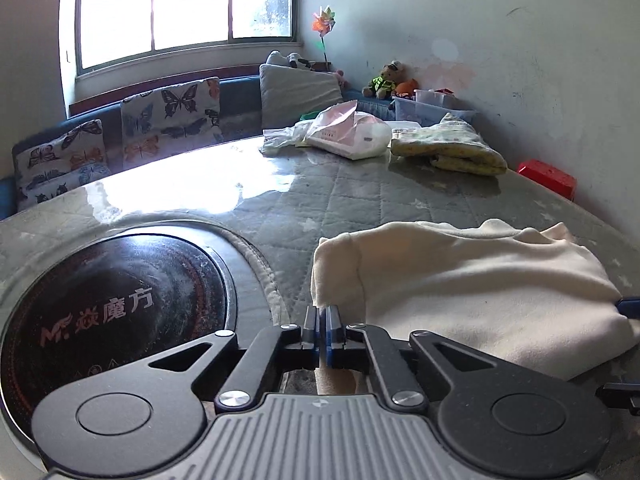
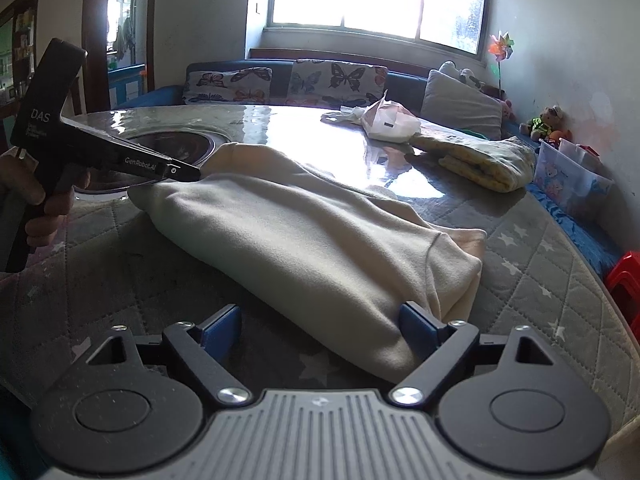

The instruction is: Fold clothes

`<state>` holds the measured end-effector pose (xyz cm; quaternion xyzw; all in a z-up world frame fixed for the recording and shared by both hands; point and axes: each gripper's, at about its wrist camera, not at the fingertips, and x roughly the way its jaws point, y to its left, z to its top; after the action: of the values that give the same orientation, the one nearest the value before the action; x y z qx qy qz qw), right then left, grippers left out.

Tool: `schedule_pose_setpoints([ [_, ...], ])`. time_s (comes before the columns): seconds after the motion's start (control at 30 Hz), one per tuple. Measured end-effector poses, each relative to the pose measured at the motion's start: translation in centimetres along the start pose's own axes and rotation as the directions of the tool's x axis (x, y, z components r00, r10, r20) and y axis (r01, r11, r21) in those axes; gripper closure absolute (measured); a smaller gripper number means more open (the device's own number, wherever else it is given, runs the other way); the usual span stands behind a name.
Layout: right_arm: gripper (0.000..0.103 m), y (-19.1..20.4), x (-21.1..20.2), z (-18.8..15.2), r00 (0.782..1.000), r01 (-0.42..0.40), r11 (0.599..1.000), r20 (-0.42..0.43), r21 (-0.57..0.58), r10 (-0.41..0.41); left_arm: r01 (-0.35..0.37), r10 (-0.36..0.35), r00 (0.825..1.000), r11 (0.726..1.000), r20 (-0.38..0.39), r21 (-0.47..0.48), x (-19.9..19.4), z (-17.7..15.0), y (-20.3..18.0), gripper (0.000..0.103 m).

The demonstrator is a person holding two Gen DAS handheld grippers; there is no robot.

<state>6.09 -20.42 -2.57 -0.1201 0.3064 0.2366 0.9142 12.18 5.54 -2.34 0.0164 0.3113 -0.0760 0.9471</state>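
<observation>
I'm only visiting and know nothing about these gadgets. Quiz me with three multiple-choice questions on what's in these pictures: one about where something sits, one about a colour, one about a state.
1. Where does the folded yellow patterned cloth lie?
A. On the floor
B. On the grey quilted table cover, beyond the cream fleece garment
C. Inside the black round cooktop

2. What colour are the pads of the right hand-held gripper?
A. Blue
B. Red
C. White

3. How do the two hand-held grippers stand?
A. Both open
B. Both shut
C. Left hand-held gripper shut at the garment's corner, right open

Answers: 1 B, it rests on the cover behind the garment. 2 A, both pads show blue. 3 C, the left jaws meet; the right jaws gape.
</observation>
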Motion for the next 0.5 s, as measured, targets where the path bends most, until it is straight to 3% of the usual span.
schedule_pose_setpoints([
  [0.2, 0.013, -0.3, -0.1, 0.2, 1.0, -0.012, 1.0, 0.002, 0.025, 0.012, 0.005, -0.004, 1.0, 0.999, 0.018, -0.032, -1.3, 1.4, 0.2, 0.098],
  [0.3, 0.013, -0.3, -0.1, 0.3, 1.0, -0.014, 1.0, 0.001, 0.026, 0.014, 0.069, -0.067, 0.997, 0.996, 0.045, -0.054, -1.9, 2.3, -0.5, 0.098],
  [0.37, 0.012, -0.3, -0.1, 0.3, 1.0, -0.013, 1.0, 0.001, 0.024, 0.012, 0.128, -0.125, 0.991, 0.99, 0.045, -0.054, -1.4, 2.7, -1.4, 0.097],
  [0.5, 0.01, -0.2, 0.0, 0.2, 1.0, -0.012, 1.0, 0.002, 0.024, 0.012, 0.116, -0.116, 0.993, 0.99, 0.009, -0.077, 1.6, 3.1, -2.2, 0.096],
])
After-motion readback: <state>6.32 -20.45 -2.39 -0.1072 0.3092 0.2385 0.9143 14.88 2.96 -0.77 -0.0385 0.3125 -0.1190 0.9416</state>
